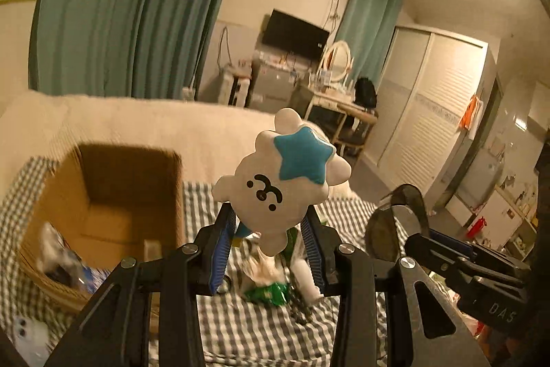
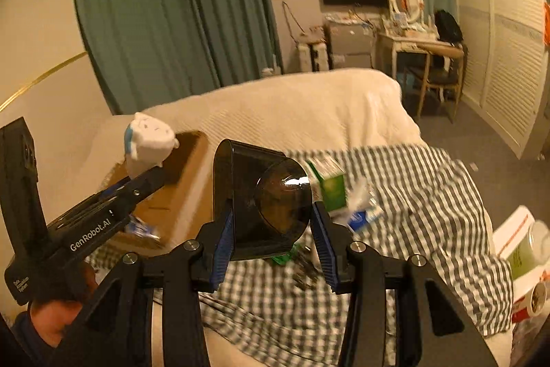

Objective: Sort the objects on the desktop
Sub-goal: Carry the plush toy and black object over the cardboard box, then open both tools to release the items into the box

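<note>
Clamped between my left gripper's blue pads was the white star toy, pinched low on its body and held upright above the checked cloth, near the open cardboard box. It looked light and hard-shelled, probably glossy enough to slip, so I judged that narrow lower body the best place to hold it, not the rounded head. My right gripper was closed on a dark cone-shaped shade, gripped across its flanks; it seemed a thin, smooth plastic that could crack if squeezed hard. Beyond, a green carton and small packets lay loose on the cloth, with the cream blanket behind them.
</note>
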